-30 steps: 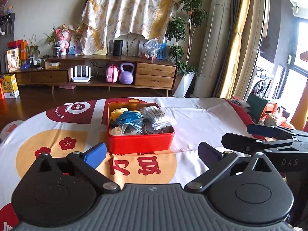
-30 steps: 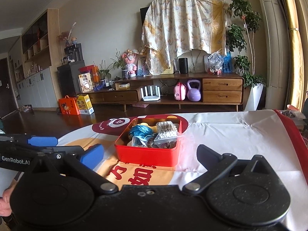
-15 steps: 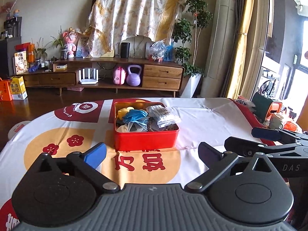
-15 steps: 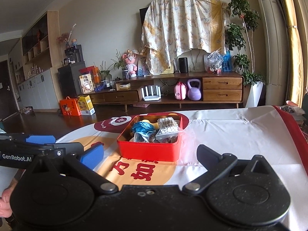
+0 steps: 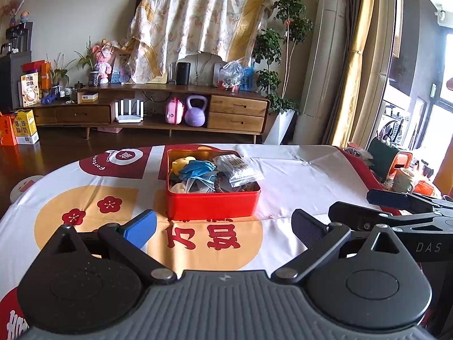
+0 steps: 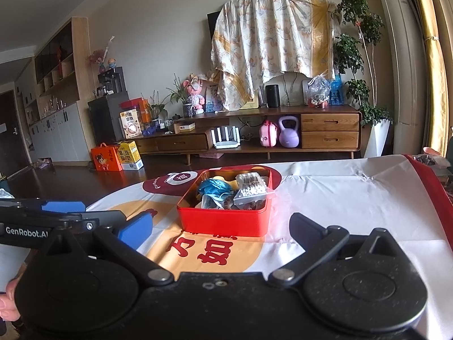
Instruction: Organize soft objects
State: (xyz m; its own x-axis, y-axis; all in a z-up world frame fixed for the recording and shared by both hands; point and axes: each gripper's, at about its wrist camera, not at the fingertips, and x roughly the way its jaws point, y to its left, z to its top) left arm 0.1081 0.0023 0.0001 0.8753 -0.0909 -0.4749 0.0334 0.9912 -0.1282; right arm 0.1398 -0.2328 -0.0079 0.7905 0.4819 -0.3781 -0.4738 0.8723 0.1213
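A red tin box (image 5: 212, 204) sits mid-table on a white cloth with red and orange prints; it also shows in the right wrist view (image 6: 223, 219). It holds soft items: blue masks (image 5: 198, 168), a yellow toy (image 5: 181, 163) and a clear bag of cotton swabs (image 5: 239, 167). My left gripper (image 5: 222, 225) is open and empty, short of the box. My right gripper (image 6: 220, 228) is open and empty, also short of the box. Each gripper shows at the edge of the other's view.
A mug (image 5: 403, 180) and an orange object (image 5: 400, 163) stand off the table's right edge. Across the room are a wooden TV cabinet (image 5: 237, 113), a purple kettlebell (image 5: 195, 112) and a potted plant (image 5: 283, 56).
Both grippers have drawn back a little from the box and the views have panned slightly. Both stay open and empty.
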